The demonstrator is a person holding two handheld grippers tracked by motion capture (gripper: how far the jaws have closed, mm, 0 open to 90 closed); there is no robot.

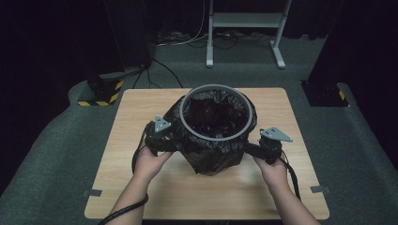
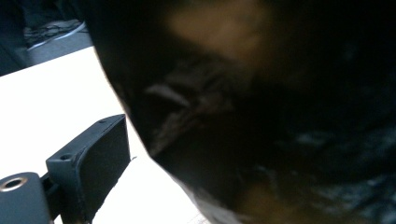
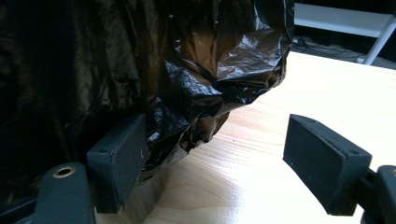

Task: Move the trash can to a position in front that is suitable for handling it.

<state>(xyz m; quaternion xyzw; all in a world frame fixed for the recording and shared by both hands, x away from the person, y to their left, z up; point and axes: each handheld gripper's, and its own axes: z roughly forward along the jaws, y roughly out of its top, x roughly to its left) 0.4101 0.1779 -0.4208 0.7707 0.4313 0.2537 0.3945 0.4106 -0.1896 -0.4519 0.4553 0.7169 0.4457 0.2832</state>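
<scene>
Right tongs (image 3: 219, 158): jaws apart, bag edge against one jaw, not clamped. Left tongs (image 1: 165, 140): jaws apart beside bag. Black bin bag (image 1: 213, 152): glossy, crinkled, draped over a grey-rimmed round bin (image 1: 187, 123) mid-surface (image 1: 141, 197), between both tongs.

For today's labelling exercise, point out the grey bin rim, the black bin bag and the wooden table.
grey bin rim (image 1: 187, 123), high view, on the ring's left arc.
black bin bag (image 3: 224, 70), right gripper view, on the crinkled hanging fold.
wooden table (image 1: 141, 108), high view, on its bare far left part.
</scene>
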